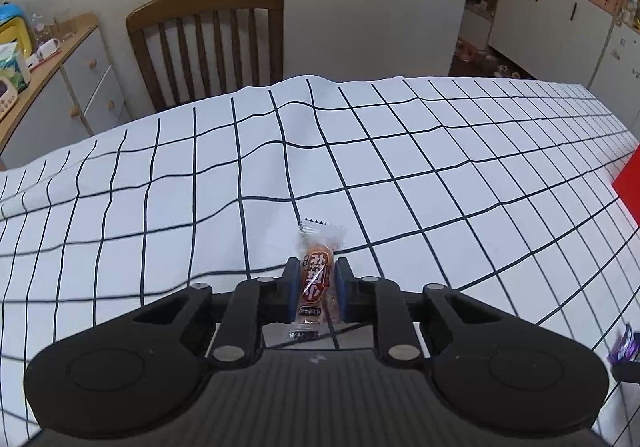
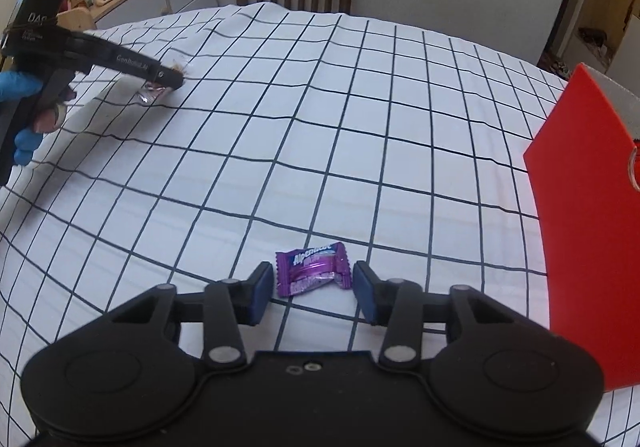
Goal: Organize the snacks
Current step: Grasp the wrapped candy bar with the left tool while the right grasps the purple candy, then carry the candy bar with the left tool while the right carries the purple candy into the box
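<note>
Left gripper (image 1: 315, 289) has its blue pads clamped tight on an orange snack (image 1: 316, 287), which pokes out toward 12 o'clock over the checked cloth (image 1: 400, 167). Right gripper (image 2: 314, 289) sits with fingers apart, either side of a purple candy (image 2: 311, 269) lying flat on the cloth, pads not touching it. A red box (image 2: 580, 207) stands at 3 o'clock of that candy. From the right wrist, the left gripper shows up around 10 o'clock, held by a blue-gloved hand (image 2: 20, 87).
</note>
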Demonstrator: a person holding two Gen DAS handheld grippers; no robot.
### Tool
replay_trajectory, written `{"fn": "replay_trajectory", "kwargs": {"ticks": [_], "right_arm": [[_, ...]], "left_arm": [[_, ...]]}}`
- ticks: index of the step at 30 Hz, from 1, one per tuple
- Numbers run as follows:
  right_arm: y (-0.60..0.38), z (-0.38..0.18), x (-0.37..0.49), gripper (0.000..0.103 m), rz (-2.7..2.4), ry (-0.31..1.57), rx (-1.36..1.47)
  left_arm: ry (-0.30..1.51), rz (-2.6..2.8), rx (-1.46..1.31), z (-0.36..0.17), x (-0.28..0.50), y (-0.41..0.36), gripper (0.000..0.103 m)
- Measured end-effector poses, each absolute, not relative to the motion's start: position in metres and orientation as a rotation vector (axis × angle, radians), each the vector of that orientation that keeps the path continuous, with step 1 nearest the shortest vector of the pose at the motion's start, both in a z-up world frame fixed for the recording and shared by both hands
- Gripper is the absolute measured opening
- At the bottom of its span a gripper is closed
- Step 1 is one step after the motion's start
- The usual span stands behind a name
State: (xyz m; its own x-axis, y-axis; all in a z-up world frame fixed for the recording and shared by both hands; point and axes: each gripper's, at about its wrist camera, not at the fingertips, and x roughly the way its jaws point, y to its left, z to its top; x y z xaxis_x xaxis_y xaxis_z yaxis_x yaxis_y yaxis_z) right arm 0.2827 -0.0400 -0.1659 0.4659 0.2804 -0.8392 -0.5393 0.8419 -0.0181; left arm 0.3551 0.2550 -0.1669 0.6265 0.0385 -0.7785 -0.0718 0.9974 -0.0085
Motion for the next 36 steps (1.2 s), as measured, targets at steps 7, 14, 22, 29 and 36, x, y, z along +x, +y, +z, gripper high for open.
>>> {"fn": "replay_trajectory", "kwargs": {"ticks": [7,14,22,29,36], "right_arm": [[-0.05,-0.162,0.278,0.019,0.498,0.97,-0.281],[-0.07,-0.147,0.26,0.019,0.492,0.948,-0.253],[-0.095,-0.113,0.238,0.019,0.506,0.907,-0.194],[-0.115,-0.084,0.225,0.019,0.535,0.88,-0.16],[-0.14,-0.061,0.215,0.019,0.573,0.836,-0.131]], "left_arm": [[0.902,0.066,-0.067,-0.161,0.336,0.236,0.016],[0.913,0.068,-0.136,-0.147,0.306,0.215,0.016],[0.894,0.048,-0.196,-0.113,0.272,0.181,0.016],[0.884,0.047,-0.222,-0.087,0.246,0.146,0.016],[0.869,0.043,-0.238,-0.06,0.223,0.106,0.016]]}}
